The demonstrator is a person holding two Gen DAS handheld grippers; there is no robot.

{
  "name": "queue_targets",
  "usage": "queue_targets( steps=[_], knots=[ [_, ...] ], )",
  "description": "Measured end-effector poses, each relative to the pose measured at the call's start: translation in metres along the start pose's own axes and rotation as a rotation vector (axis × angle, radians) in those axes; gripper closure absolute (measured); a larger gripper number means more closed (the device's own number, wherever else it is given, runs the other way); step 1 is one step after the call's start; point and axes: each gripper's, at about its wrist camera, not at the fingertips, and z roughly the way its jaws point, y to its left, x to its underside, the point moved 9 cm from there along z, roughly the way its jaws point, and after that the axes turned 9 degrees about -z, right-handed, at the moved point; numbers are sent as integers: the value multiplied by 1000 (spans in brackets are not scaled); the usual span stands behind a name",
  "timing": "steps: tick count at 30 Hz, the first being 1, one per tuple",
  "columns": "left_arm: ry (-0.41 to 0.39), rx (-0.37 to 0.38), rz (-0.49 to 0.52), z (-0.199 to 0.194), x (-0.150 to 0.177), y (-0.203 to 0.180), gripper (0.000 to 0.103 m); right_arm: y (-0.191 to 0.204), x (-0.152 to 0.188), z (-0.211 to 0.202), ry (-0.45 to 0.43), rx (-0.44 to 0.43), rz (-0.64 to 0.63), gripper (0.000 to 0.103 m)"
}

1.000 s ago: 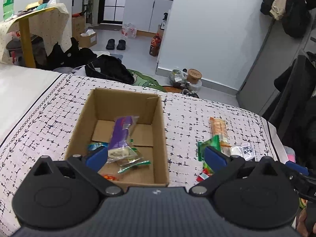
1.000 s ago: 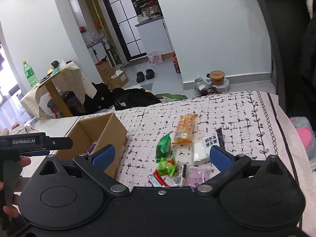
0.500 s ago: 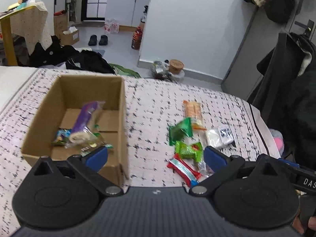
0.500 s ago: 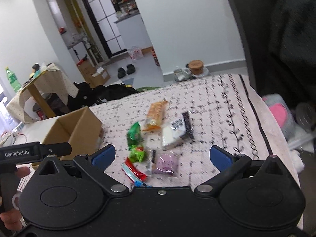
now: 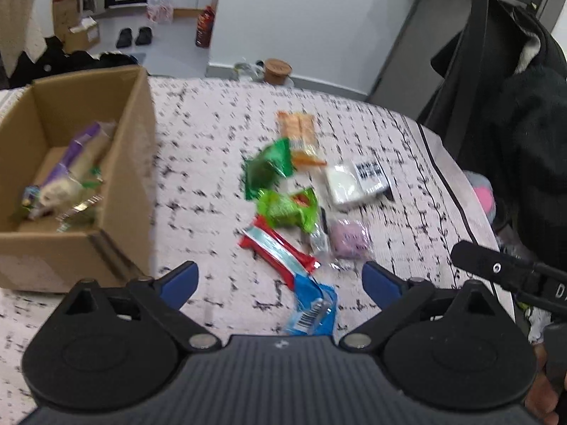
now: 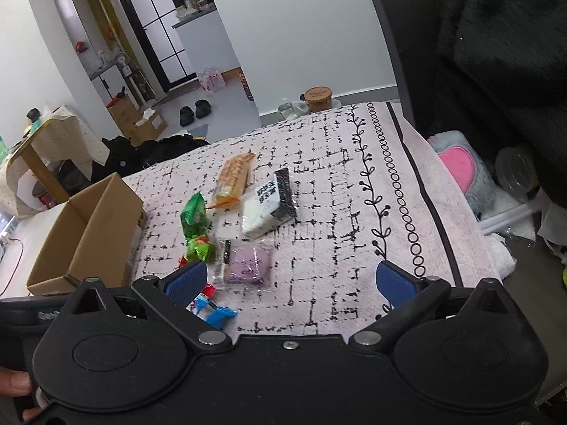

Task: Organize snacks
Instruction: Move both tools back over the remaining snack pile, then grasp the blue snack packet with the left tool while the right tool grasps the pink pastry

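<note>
— Where the snacks?
— Mostly loose on the patterned cloth (image 5: 198, 134), clustered right of the cardboard box (image 5: 131, 177). Nearest the left gripper (image 5: 280, 285): a red-and-blue wrapped bar (image 5: 280, 251), its blue end (image 5: 312, 313) between the blue fingertips (image 5: 180, 281). Beyond it, a light green packet (image 5: 287, 209), a darker green packet (image 5: 267, 168), an orange cracker pack (image 5: 299, 131), a white-and-black wrapped rice ball (image 5: 356, 182) and a purple bun in clear wrap (image 5: 349, 239).
— And inside the box?
— A purple-and-clear packet (image 5: 67, 170) lying over a few smaller wrappers; too blurred to name.
— Left jaws?
— Wide but closing, pads clear of the bar, gripping nothing.
— Right gripper (image 6: 290, 278)?
— Spread wide, empty, over bare cloth just right of the purple bun (image 6: 246, 264); its left fingertip (image 6: 186, 279) beside the bar's blue end (image 6: 212, 310). Same pile seen from there, box (image 6: 88, 226) off to the left.
</note>
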Motion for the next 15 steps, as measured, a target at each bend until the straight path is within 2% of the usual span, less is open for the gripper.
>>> queue_targets(
  steps=[9,13,15],
  knots=[
    [139,44,-16,41,26,-10,38,3,0,8,25,-3,-16,8],
    [153,48,-16,49,31,-10,41,8,-2,11,32,-5,-29,8],
    [150,45,-17,52,30,-9,47,10,-2,13,35,-6,-34,8]
  ],
)
